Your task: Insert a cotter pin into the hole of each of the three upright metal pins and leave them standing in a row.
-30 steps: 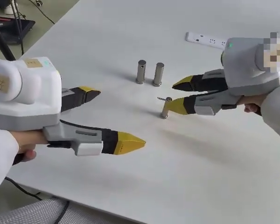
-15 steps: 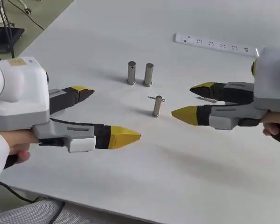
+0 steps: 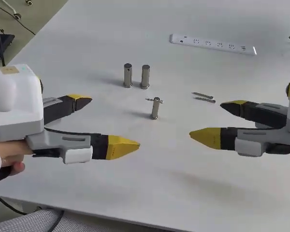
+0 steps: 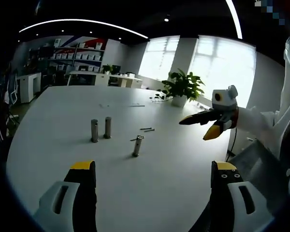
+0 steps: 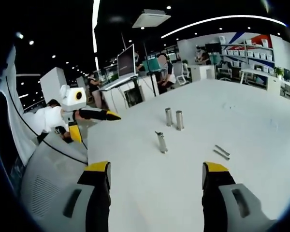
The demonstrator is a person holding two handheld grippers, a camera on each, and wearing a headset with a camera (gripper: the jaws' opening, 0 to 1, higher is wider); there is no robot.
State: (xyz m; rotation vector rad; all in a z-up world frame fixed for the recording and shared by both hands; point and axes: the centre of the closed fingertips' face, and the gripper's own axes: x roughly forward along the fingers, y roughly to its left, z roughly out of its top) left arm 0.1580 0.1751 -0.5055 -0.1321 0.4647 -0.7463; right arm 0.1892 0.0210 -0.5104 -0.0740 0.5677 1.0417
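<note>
A second ago my right yellow-tipped gripper point(image 3: 210, 120) had its lower jaw right against the nearest short grey metal pin point(image 3: 155, 109). I have since drawn it back to the right, jaws spread and holding nothing, well clear of that pin. The pin stands upright by itself on the white tabletop point(image 3: 183, 188) with a thin wire cotter pin point(image 3: 150, 100) poking sideways through its head, so I judge the first of three done. My left yellow-tipped gripper point(image 3: 108, 121) hovers at the near left, also gaping and empty. The two bare upright metal pins point(image 3: 128, 75) stand side by side further back, and two loose cotter pins point(image 3: 203, 95) lie just beyond my right jaws; I'd fetch one next. The fitted pin sits forward of the pair, so it needs lining up later.
</note>
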